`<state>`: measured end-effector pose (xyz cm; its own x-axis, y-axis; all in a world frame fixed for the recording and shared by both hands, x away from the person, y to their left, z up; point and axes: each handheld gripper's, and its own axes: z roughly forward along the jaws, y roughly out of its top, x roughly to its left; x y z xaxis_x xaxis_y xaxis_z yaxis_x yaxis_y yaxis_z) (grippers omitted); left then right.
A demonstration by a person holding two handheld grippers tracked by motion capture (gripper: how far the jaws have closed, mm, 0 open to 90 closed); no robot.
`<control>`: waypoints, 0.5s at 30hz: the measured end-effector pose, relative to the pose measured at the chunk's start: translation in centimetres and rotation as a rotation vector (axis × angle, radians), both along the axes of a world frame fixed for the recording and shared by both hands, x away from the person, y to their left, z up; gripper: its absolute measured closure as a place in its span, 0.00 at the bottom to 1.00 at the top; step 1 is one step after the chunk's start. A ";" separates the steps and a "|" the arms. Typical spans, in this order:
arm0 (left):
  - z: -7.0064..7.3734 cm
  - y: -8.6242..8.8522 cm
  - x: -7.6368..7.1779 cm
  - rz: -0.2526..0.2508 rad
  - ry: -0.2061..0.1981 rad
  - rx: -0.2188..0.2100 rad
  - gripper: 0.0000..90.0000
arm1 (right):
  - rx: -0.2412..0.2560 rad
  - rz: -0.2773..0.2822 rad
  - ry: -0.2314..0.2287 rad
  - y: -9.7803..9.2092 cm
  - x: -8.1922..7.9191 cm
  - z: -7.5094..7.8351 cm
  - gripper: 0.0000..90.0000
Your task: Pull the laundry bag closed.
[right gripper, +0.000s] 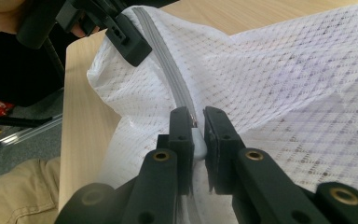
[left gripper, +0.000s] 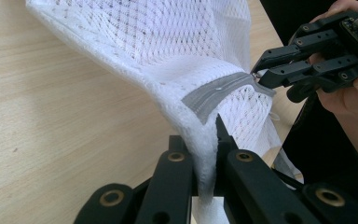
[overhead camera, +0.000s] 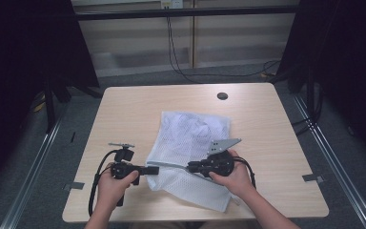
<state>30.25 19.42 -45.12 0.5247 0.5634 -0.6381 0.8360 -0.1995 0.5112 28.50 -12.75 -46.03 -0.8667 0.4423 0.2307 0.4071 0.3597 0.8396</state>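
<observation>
Near edge of the table: person's forearms came in from the bottom, each hand w/ a gripper, both over the near-centre area. Left gripper was held in the left hand, near-left of centre, jaws pointing right; in the left gripper view its jaws were clenched on a bunched fold of the white mesh bag, right at the end of the grey zipper tape. Right gripper sat in the right hand, just right of centre, jaws pointing left toward the other gripper, grey plate on top. In the right gripper view its jaws were closed on the zipper pull, a small pale tab pinched between them, w/ the zipper running away from it toward the left gripper, which gripped the bag's edge at the zipper's other end. The two grippers were near each other but apart, w/ a short stretch of zipper between them. Mesh bag lay at mid-table, slightly toward the near side, spread from the near edge up to about centre, its near-left part lifted off the wood by the grippers. Farther off, a small dark round spot sat on the table's far side, right of centre, well apart from the bag. Beyond the far edge: cables on the floor by the wall.
</observation>
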 end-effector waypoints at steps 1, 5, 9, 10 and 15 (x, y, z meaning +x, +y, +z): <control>0.0 0.0 0.0 0.000 0.000 0.000 1.00 | 0.000 0.000 -0.001 0.0 0.0 0.0 0.91; 0.0 0.0 0.0 -0.006 0.000 0.003 1.00 | 0.000 0.005 -0.002 0.0 0.0 0.0 0.91; 0.0 -0.1 0.0 -0.003 0.006 0.003 1.00 | -0.002 0.003 0.000 -0.1 0.0 0.0 0.91; 0.0 -0.1 0.0 -0.003 0.007 0.000 1.00 | -0.001 0.002 -0.001 -0.1 0.0 -0.1 0.91; -0.1 0.0 0.0 0.004 0.000 0.001 1.00 | -0.004 0.000 0.004 -0.2 0.1 -0.2 0.91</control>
